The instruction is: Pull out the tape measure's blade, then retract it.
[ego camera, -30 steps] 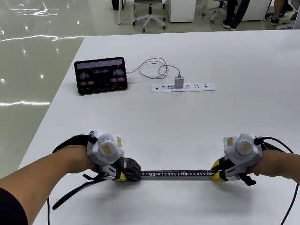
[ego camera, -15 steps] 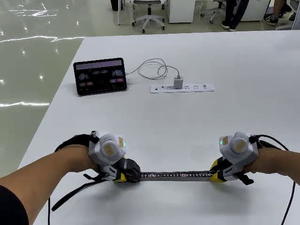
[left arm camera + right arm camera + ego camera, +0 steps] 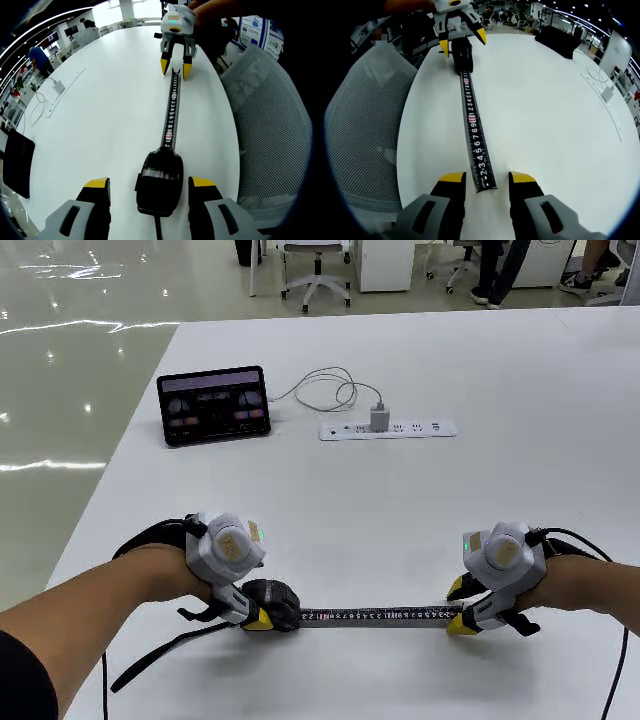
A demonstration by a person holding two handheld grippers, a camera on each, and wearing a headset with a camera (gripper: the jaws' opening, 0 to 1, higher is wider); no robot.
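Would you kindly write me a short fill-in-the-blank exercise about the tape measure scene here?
The case sits between the left tongs' ____-tipped jaws.
The blade runs from it to the right tongs across the ____ table.
In the head view, the tablet stands ____ of the power strip.
Missing words: yellow; white; left.

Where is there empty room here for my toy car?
Big bare patch between the power strip and the tape blade; more table right of the strip. Crowded by the left tongs, the right tongs and the tablet.
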